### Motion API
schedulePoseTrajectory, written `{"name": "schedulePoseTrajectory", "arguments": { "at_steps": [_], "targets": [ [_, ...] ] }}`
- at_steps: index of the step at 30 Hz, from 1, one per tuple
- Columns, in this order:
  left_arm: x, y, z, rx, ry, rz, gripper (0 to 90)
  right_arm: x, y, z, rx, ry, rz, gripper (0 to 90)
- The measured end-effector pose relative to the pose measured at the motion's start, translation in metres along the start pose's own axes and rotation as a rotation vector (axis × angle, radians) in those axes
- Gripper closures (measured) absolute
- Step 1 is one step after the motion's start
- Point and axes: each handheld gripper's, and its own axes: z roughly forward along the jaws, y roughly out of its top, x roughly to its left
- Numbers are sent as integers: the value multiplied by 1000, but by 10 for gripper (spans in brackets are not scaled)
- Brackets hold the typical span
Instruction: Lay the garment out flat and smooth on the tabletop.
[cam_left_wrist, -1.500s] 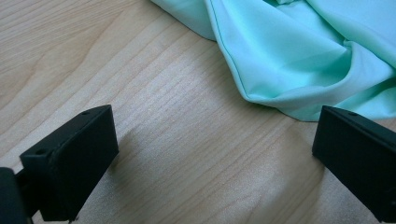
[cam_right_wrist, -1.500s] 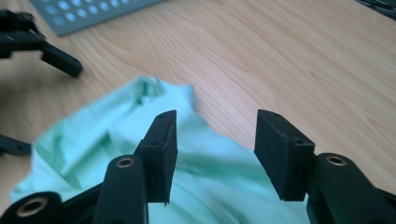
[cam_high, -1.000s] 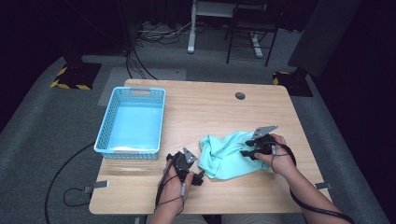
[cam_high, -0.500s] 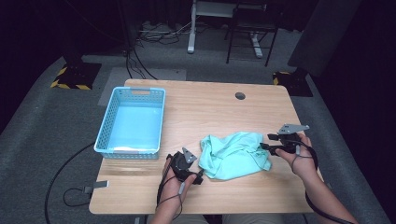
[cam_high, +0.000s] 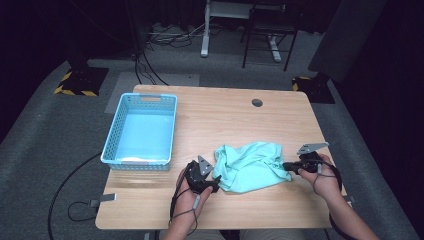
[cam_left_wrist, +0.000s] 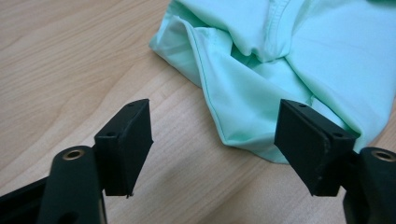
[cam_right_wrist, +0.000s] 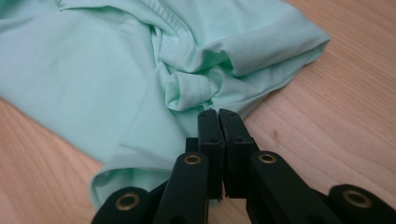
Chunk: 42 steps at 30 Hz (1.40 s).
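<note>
The right gripper (cam_right_wrist: 218, 116) has its jaws pressed together on a bunched fold of the mint-green garment (cam_right_wrist: 93, 60), apparently to anchor that edge. The left gripper (cam_left_wrist: 215, 135) has its jaws wide apart, low over the wood and straddling the garment's opposite corner, likely positioned to take a second hold. The garment lies crumpled on the table (cam_high: 210, 120) between both hands. A blue basket (cam_high: 112, 150) stands well apart at the left, empty.
</note>
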Motion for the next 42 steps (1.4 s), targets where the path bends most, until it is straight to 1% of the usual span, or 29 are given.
{"name": "schedulePoseTrajectory", "arguments": {
  "at_steps": [2, 3, 4, 5, 6, 7, 8, 9, 10, 11, 12, 13, 15, 16, 17, 18, 20, 23, 26, 30, 33, 35, 36, 38, 40, 42],
  "targets": [
    [0, 2, 0, -14, 3, -5, 281, 3, 1, -12, -8, -17, -4, 885],
    [0, 2, -1, -18, 6, -4, 282, 3, 0, -20, -22, -28, -5, 885],
    [0, 3, -1, -20, 7, 1, 285, 3, -1, -29, -38, -43, -5, 884],
    [0, 4, -1, -15, 5, 9, 289, 2, -2, -38, -46, -74, -9, 880],
    [0, 5, 0, -14, 7, 13, 288, 1, -4, -44, -28, -140, -32, 826],
    [-1, 5, 0, -18, 16, 15, 285, -1, -6, -48, 28, -216, -64, 662],
    [-1, 6, 1, -17, 20, 23, 283, -4, -8, -49, 83, -267, -79, 570],
    [-2, 7, 2, -12, 22, 36, 282, -6, -10, -49, 69, -278, -81, 566],
    [-3, 9, 3, -12, 18, 42, 282, -8, -12, -49, 25, -246, -52, 538],
    [-5, 10, 4, -15, 14, 47, 289, -8, -13, -48, 3, -202, -30, 527],
    [-6, 11, 5, -17, 17, 53, 289, -7, -13, -48, -21, -174, -23, 521],
    [-7, 13, 6, -21, 23, 58, 289, -5, -12, -46, -41, -165, -25, 505],
    [-9, 16, 8, -29, 20, 67, 297, -2, -11, -42, -59, -166, -29, 489],
    [-10, 18, 9, -21, 21, 58, 308, -1, -10, -39, -69, -165, -29, 477],
    [-10, 20, 10, -6, 26, 59, 318, -1, -9, -37, -79, -164, -30, 466],
    [-10, 22, 11, -10, 26, 64, 319, -1, -8, -35, -80, -166, -35, 462],
    [-11, 26, 15, -43, 19, 79, 345, -2, -7, -31, -83, -163, -33, 459],
    [-12, 32, 21, -54, 1, 76, 348, -5, -7, -28, -92, -168, -23, 454],
    [-9, 39, 30, -45, 9, 83, 353, -7, -8, -27, -99, -162, -12, 452],
    [-3, 46, 43, -28, 6, 74, 390, -8, -10, -26, -105, -156, -13, 451],
    [-1, 51, 51, -24, -20, 71, 403, -9, -11, -25, -102, -153, -13, 450],
    [-1, 54, 56, -16, -44, 87, 406, -9, -12, -25, -102, -154, -8, 448],
    [-2, 55, 59, -9, -51, 98, 419, -10, -12, -25, -101, -154, -7, 448],
    [-2, 57, 64, -2, -57, 108, 473, -10, -13, -25, -102, -154, -3, 447],
    [-1, 58, 69, 3, -65, 98, 557, -10, -13, -24, -101, -152, -3, 447],
    [1, 59, 72, 20, -60, 84, 605, -9, -13, -22, -104, -148, -2, 447]
  ]
}}
